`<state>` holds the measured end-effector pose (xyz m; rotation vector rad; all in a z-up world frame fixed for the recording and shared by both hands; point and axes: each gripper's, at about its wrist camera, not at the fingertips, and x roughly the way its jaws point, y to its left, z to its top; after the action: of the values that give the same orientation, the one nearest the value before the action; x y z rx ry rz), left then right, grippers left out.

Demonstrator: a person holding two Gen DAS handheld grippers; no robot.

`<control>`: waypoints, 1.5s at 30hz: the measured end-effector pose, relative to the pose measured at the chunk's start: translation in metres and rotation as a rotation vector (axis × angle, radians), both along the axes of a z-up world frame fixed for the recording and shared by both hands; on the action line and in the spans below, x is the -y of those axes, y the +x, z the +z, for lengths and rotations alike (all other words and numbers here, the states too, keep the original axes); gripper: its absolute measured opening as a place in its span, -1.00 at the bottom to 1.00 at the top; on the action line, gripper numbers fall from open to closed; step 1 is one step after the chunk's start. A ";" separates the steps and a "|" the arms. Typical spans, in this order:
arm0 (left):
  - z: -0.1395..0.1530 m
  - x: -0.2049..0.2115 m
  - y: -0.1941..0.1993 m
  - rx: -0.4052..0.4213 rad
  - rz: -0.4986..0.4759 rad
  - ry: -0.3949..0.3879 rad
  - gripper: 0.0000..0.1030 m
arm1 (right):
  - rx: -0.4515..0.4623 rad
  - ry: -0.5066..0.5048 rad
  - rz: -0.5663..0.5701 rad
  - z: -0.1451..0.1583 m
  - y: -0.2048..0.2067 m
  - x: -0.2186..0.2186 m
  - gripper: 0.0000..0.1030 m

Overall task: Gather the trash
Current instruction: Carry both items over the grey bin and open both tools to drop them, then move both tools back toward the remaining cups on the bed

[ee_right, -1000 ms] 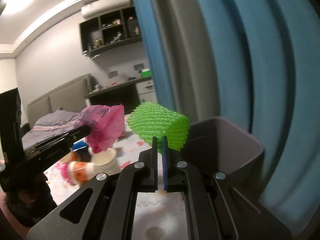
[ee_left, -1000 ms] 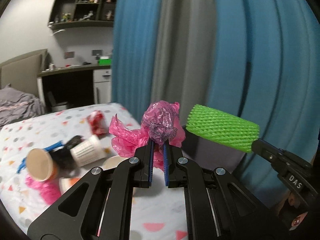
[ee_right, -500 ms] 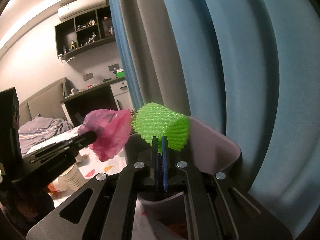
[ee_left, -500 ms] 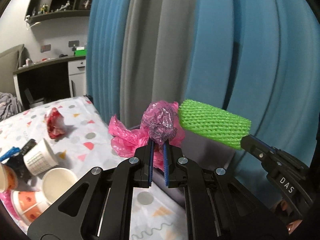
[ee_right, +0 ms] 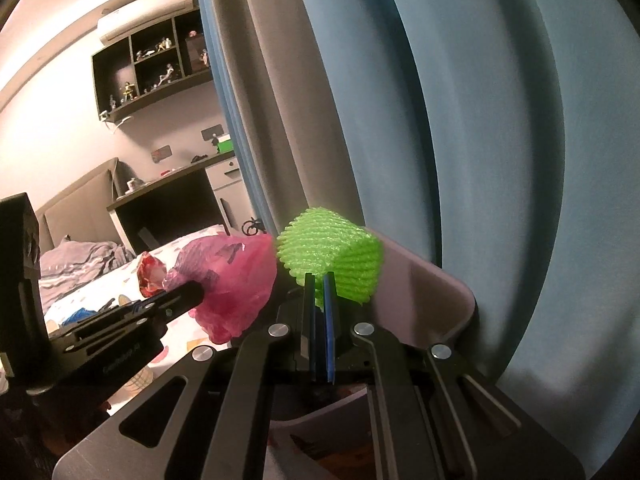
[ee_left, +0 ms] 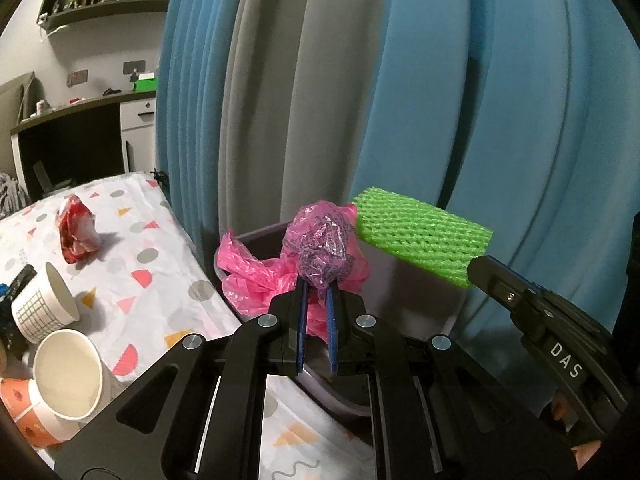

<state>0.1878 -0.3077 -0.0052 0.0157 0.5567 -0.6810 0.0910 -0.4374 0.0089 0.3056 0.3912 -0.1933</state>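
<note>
Two paper cups on patterned sheet, bin against blue curtain

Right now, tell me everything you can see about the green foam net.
The green foam net is a bright lime sleeve of soft, diamond-patterned foam mesh, tube-shaped with an open end, slightly squashed. The right gripper is shut on its lower edge, holding it in the air above the grey bin, in front of the blue curtain. The pink plastic bag sits right beside it, seemingly touching.
</note>
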 end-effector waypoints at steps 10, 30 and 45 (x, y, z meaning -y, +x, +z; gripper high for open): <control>-0.010 0.009 0.004 -0.026 -0.020 0.008 -0.85 | -0.021 0.005 -0.013 -0.004 0.009 0.007 -0.91; -0.021 0.020 0.009 -0.059 -0.047 0.005 -0.75 | -0.057 0.021 -0.027 -0.014 0.021 0.013 -0.89; -0.009 -0.014 0.000 -0.007 0.084 -0.018 0.76 | -0.050 0.015 -0.049 -0.012 0.011 0.013 -0.08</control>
<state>0.1879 -0.2939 -0.0147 -0.0269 0.5550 -0.6044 0.1020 -0.4508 -0.0029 0.3255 0.4351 -0.2469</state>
